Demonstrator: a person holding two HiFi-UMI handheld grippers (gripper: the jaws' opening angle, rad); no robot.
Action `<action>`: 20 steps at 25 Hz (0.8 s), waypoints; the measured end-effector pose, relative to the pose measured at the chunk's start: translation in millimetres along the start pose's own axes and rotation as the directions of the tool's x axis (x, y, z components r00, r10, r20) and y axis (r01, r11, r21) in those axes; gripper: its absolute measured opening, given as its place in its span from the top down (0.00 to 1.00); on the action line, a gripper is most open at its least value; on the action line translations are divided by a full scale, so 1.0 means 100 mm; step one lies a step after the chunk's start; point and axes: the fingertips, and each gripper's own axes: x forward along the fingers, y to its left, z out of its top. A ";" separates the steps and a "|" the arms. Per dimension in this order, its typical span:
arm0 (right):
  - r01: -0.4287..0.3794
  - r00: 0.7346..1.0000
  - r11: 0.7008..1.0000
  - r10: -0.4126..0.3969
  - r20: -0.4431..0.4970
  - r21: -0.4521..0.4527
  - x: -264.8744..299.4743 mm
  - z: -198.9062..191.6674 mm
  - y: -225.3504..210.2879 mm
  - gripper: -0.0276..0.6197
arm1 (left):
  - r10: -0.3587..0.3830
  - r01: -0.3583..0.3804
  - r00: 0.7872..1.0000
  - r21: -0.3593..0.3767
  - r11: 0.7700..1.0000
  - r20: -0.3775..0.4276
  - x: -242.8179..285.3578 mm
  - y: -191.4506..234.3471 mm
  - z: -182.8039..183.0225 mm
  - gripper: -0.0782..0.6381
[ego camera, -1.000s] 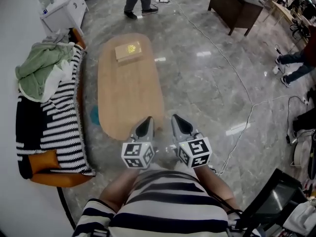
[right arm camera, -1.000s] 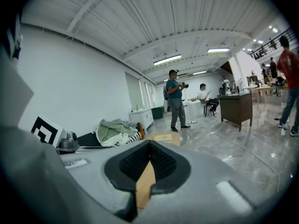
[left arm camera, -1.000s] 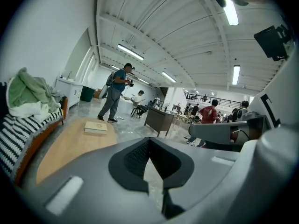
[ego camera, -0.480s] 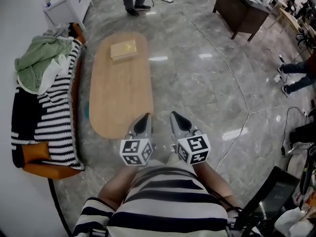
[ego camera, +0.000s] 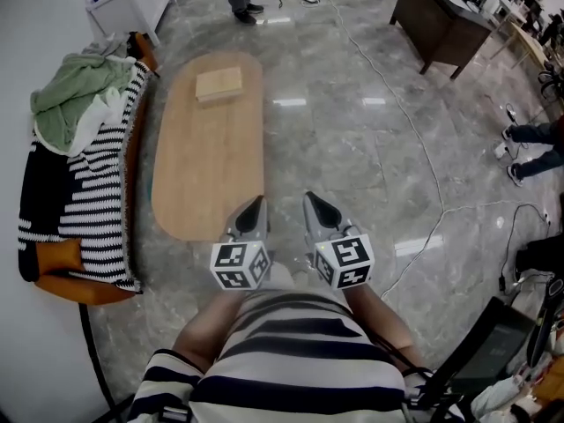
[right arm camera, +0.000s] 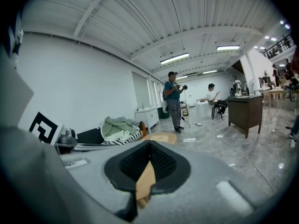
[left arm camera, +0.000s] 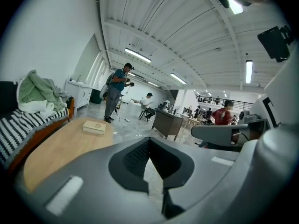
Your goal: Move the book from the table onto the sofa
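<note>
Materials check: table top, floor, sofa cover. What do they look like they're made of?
Table: light wood or wood-look laminate, matte; even tan with faint streaks and no glare.
Floor: polished stone or stone-look tile, glossy; grey veining and mirrored ceiling lights.
Sofa cover: soft woven or knitted fabric; black and white stripes, and it drapes over the edge.

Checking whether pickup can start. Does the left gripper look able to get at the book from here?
Probably not yet. The book lies at the far end of the table, while the left gripper, jaws shut, is at the near end. Nothing stands between them; stepping closer should do.
</note>
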 end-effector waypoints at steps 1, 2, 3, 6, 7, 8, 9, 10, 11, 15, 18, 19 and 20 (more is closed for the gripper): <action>-0.001 1.000 1.000 0.001 0.001 0.000 -0.01 0.00 -0.03 0.96 | 0.001 -0.001 1.000 0.001 1.000 -0.003 0.01 -0.02 -0.01 0.88; -0.004 1.000 1.000 0.004 0.004 0.000 -0.01 0.01 -0.05 0.96 | 0.003 -0.003 1.000 0.003 1.000 -0.006 0.02 -0.04 -0.02 0.88; -0.004 1.000 1.000 0.004 0.008 -0.001 -0.02 0.02 -0.07 0.96 | 0.004 -0.004 1.000 0.005 1.000 -0.009 0.04 -0.06 -0.02 0.88; 0.009 1.000 1.000 -0.009 0.013 0.017 -0.02 0.04 -0.20 0.96 | 0.004 -0.004 1.000 0.005 1.000 -0.014 0.12 -0.12 -0.01 0.88; 0.011 1.000 1.000 -0.012 0.011 0.028 -0.01 0.04 -0.23 0.96 | 0.004 -0.004 1.000 0.007 1.000 -0.014 0.15 -0.12 0.01 0.88; 0.011 1.000 0.999 -0.012 0.009 0.034 0.00 0.04 -0.24 0.96 | 0.005 -0.004 1.000 0.010 1.000 -0.013 0.18 -0.12 0.03 0.88; 0.010 1.000 0.999 -0.010 0.006 0.034 0.03 0.04 -0.25 0.96 | 0.007 -0.007 1.000 0.014 1.000 -0.012 0.21 -0.11 0.05 0.88; 0.008 1.000 0.999 -0.008 0.003 0.031 0.06 0.04 -0.27 0.96 | 0.010 -0.010 1.000 0.016 1.000 -0.011 0.25 -0.09 0.07 0.88; 0.007 1.000 1.000 -0.007 0.001 0.029 0.09 0.04 -0.29 0.96 | 0.012 -0.012 1.000 0.017 1.000 -0.010 0.30 -0.07 0.08 0.88; 0.002 1.000 1.000 -0.002 -0.016 0.025 0.25 0.03 -0.45 0.96 | 0.015 -0.015 1.000 0.008 1.000 -0.012 0.51 -0.06 0.07 0.88; -0.005 1.000 1.000 0.005 -0.023 0.007 0.40 0.10 -0.57 0.96 | 0.025 -0.025 1.000 -0.005 1.000 -0.011 0.70 0.01 0.10 0.88; -0.005 1.000 1.000 0.005 -0.024 0.004 0.46 0.13 -0.62 0.96 | 0.029 -0.029 1.000 -0.009 1.000 -0.011 0.77 0.03 0.13 0.88; -0.004 1.000 1.000 0.004 -0.026 0.003 0.51 0.16 -0.66 0.96 | 0.031 -0.031 0.999 -0.012 0.999 -0.012 0.83 0.06 0.15 0.88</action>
